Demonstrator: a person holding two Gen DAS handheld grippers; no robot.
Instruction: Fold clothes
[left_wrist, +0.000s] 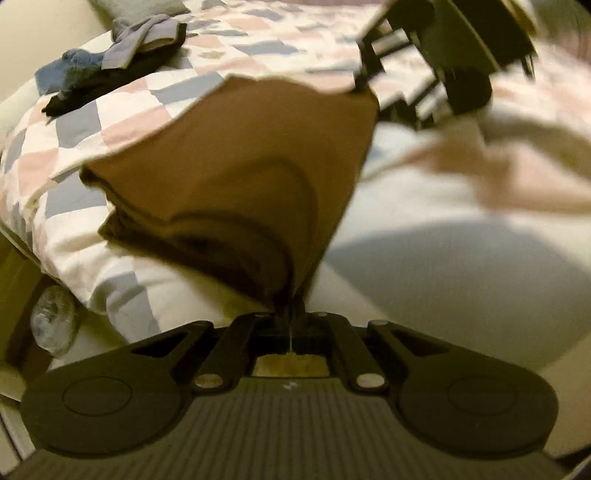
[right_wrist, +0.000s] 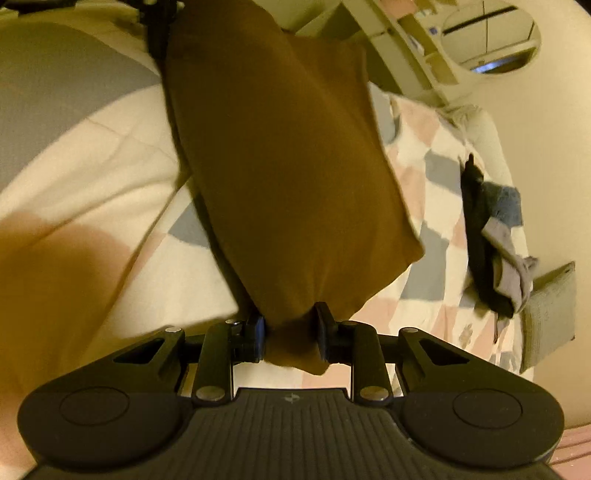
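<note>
- A mustard-brown garment (left_wrist: 236, 166) is held up in the air above a bed, stretched between two handheld grippers.
- The left gripper (left_wrist: 290, 314) is closed tight on a bunched corner of the cloth, with the jaws pressed almost together.
- The right gripper (right_wrist: 291, 339) is clamped on another gathered corner; a small tuft of fabric pokes out below its pads (right_wrist: 258, 338).
- The bed is covered by a checked quilt (left_wrist: 122, 122) in pink, grey and cream.
- A small heap of dark, blue and grey clothes (left_wrist: 110, 70) lies well apart, at the far left of the quilt.
- The garment is judged light, soft and limp: it sags in folds between the grips and would not hold a shape unaided.
- Corners or hems are judged the best places to grip, since cloth bunched thickly there is less likely to slip.
</note>
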